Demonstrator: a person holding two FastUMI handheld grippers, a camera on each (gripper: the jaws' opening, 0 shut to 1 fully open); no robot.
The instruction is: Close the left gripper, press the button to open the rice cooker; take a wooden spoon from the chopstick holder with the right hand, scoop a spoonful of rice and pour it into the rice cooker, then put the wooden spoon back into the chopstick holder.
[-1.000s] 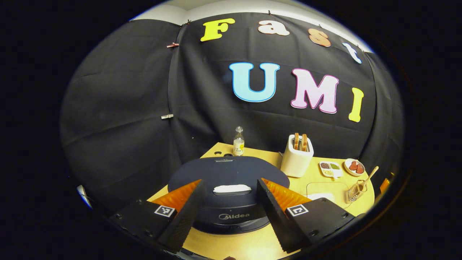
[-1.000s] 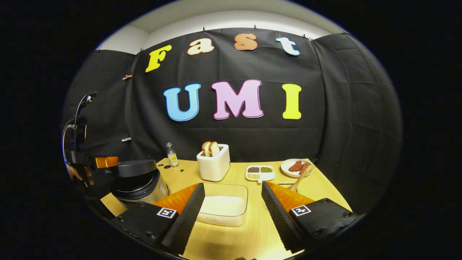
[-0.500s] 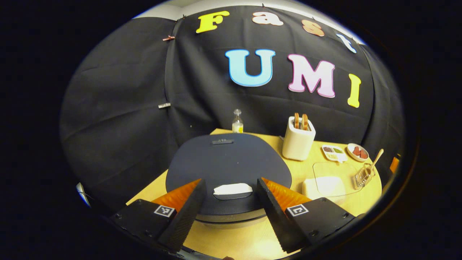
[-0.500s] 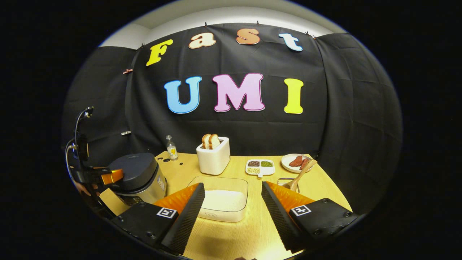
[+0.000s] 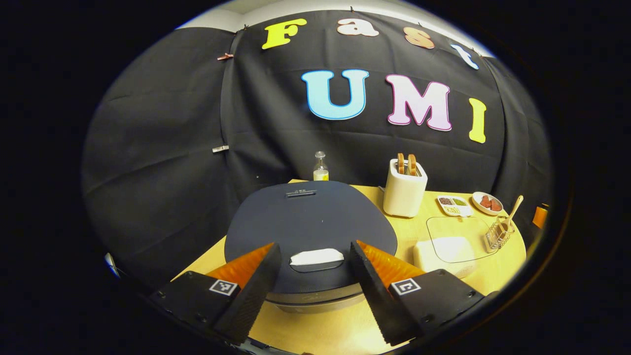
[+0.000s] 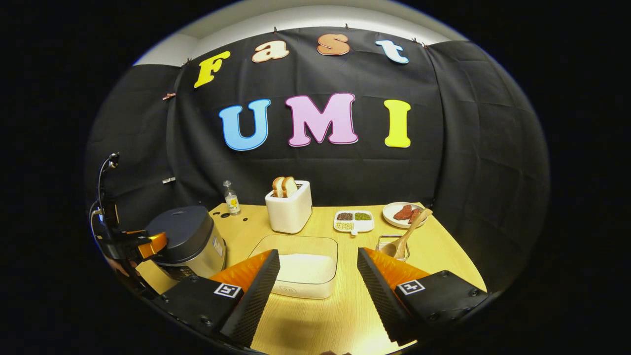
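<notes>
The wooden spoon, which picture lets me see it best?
The right gripper view. There the wooden spoon is nearer, and you can see its bowl sitting down in the wire chopstick holder and its handle leaning up to the right. In the left gripper view the spoon is small, near the edge.

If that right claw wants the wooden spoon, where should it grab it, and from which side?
Probably the bare upper handle of the wooden spoon. The bowl end sits down inside the wire chopstick holder, so only the handle is free, leaning up and away toward the plate of meat. The open right gripper could come from above and in front, with one finger on each side of the handle.
</notes>
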